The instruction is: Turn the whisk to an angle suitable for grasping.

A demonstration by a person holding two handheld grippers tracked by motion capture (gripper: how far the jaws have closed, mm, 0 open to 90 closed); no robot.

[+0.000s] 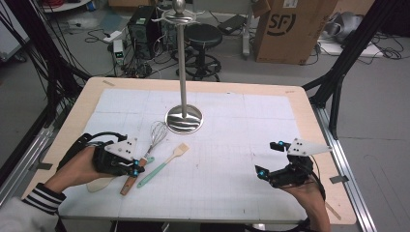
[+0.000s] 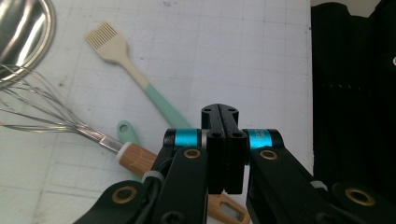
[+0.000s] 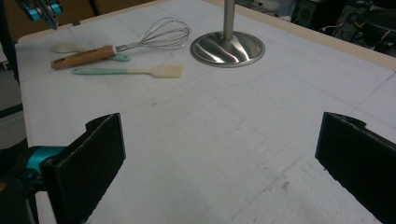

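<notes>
A whisk [image 1: 129, 183] with a wooden handle lies at the mat's front left, its wires pointing at the stand. A cream pastry brush [image 1: 167, 162] with a teal handle lies just right of it. My left gripper [image 1: 137, 167] hovers over the whisk handle [image 2: 137, 158] with its jaws shut flat together and nothing between them. The brush [image 2: 135, 77] lies beyond its tips. My right gripper [image 1: 270, 158] rests at the front right, open and empty over bare mat. From there the whisk [image 3: 93, 55], brush [image 3: 126, 71] and left gripper [image 3: 42, 9] show far off.
A tall metal stand with a round base [image 1: 184, 119] rises mid-table. A cream spatula [image 1: 99, 184] with a teal handle lies under the whisk, by my left hand. A white gridded mat [image 1: 232, 145] covers the table. A cardboard box [image 1: 290, 29] and a stool [image 1: 203, 36] stand on the floor behind.
</notes>
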